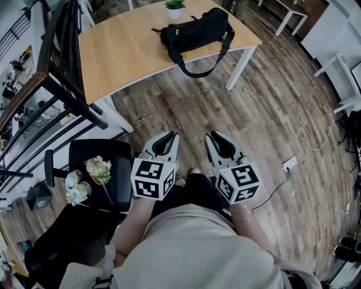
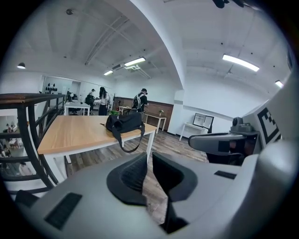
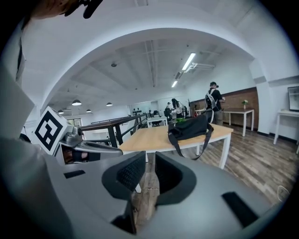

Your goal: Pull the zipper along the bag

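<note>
Bag (image 1: 194, 28), black and soft, lies on the far part of the pale wooden table (image 1: 124, 56), close to its right-hand corner as the person faces it. Its shoulder strap (image 1: 198, 72) hangs in a loop over the near edge. A small green plant in a white pot (image 1: 175, 9) stands just behind the bag, by the table's far edge.

The person holding the tools is well back from the table, with a stretch of wooden floor (image 1: 265, 107) between them. Both tools are held low, just in front of the body. They sit side by side without touching, pointing toward the table and a little downward. The left tool (image 1: 168, 137) has its jaws closed together with nothing in them, and only floor shows through the narrow slit between the pads. The right tool (image 1: 213, 137) looks much the same, its jaws drawn together and gripping nothing. Both are well apart from the bag.

To the person's left stands a black chair (image 1: 96, 152) with a bunch of pale flowers (image 1: 98, 168) lying on its seat. A dark railing (image 1: 62, 84) runs along the table's left side. On the floor to the right, a white cable (image 1: 316, 141) trails to a small white plug block (image 1: 289, 164). Far back in the room, a few people (image 2: 140, 100) stand among other tables.
</note>
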`<control>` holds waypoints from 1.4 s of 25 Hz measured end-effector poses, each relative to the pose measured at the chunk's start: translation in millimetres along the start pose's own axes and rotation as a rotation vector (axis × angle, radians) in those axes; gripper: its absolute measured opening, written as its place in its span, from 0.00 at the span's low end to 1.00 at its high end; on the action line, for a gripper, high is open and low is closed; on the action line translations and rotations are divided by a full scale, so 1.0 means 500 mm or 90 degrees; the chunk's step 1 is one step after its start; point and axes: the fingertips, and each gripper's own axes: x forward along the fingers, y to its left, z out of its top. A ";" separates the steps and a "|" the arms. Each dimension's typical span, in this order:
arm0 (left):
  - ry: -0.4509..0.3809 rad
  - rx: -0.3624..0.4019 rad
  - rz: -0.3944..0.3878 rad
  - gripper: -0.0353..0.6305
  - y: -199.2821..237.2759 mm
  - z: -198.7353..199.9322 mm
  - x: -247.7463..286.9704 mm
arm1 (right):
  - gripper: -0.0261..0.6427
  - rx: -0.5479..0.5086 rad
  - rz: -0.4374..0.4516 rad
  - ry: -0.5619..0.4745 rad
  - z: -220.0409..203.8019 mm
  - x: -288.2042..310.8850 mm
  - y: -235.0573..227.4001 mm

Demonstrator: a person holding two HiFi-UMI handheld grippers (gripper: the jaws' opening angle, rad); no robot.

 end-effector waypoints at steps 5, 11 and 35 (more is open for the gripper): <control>0.003 0.000 -0.006 0.10 0.012 0.000 0.015 | 0.15 0.001 -0.012 0.004 -0.003 0.019 -0.012; 0.003 0.001 -0.005 0.10 0.033 0.022 0.059 | 0.15 -0.003 0.004 0.012 0.008 0.073 -0.037; -0.005 -0.042 0.108 0.19 0.161 0.172 0.412 | 0.12 -0.027 0.123 0.000 0.175 0.374 -0.328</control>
